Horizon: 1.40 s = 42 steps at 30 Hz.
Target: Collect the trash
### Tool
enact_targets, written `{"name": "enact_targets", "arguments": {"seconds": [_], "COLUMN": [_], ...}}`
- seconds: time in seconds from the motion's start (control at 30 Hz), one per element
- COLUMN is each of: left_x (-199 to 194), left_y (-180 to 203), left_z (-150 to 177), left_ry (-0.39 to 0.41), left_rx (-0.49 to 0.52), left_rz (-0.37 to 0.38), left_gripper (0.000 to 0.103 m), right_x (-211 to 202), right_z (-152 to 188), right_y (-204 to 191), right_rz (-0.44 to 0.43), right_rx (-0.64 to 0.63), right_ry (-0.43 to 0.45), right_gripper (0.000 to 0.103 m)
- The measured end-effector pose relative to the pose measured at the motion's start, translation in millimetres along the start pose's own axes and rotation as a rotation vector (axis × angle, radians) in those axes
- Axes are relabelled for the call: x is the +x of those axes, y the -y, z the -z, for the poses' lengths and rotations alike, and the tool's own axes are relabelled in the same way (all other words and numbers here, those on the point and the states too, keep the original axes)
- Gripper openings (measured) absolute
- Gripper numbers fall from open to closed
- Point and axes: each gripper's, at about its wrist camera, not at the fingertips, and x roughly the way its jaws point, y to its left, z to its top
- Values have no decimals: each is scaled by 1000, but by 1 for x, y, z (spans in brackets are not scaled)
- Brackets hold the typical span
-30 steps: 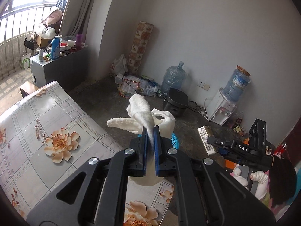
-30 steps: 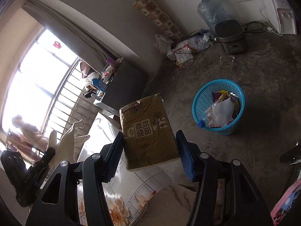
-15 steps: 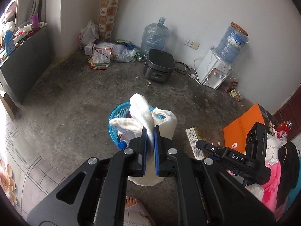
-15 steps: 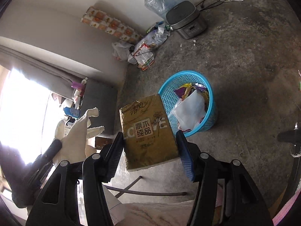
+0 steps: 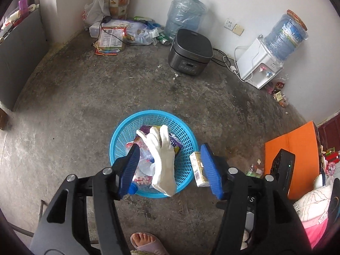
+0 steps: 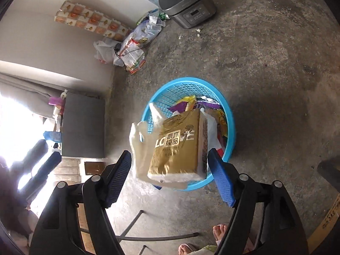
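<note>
Two views, one drop. Left wrist: left gripper point(image 5: 169, 166) with jaws just sprung apart, pads clear of white glove point(image 5: 162, 161), which hangs loose between them, long axis running up and away from the tongs, cuff nearest, directly over near rim of blue basket point(image 5: 119, 136) on bare concrete floor point(image 5: 74, 97). Right wrist: right gripper point(image 6: 170, 175) likewise just widened and touching nothing, gold tissue pack point(image 6: 180, 146) free between the pads, long axis pointing ahead toward the basket interior, glove just left of it; both items judged over the near rim.
</note>
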Motion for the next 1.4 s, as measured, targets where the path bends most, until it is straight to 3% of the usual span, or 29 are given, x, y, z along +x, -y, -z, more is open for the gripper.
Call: {"name": "enact_targets", "arguments": {"seconds": [0.13,0.33,0.57,0.63,0.8,0.93,1.0,1.2,1.4], "left_x": [-18,-97,-225,-262,-342,-392,-409,-423,-416], "left_y": [-15,-20,-14,-17,-31,-52,-63,-87,-94], "left_z": [6,21,75,97,164,220,247,317,367], "left_ry": [14,135,324,379,504,546,560,526,474], "left_rx": [-40,13,32,9,-123,-240,-302,-445,-466], "left_rz": [16,-14,-53,-81,-200,-301,-367,-588,-739], "left_gripper": [56,62,83,85,93,94,94,94,94], "right_x": [-2,-36,-119,-146,-207,-243,-252,-266,-281], "right_z": [7,19,57,75,135,190,214,284,341], "right_y": [11,8,-53,-76,-129,-162,-175,-204,-216], "right_rz": [6,8,8,-6,-38,-50,-57,-39,-57], "right_rx": [6,-32,-263,-354,-574,-750,-834,-1046,-1183], "right_ry": [15,80,246,305,429,512,511,496,480], "right_gripper": [72,72,72,76,90,96,96,96,96]}}
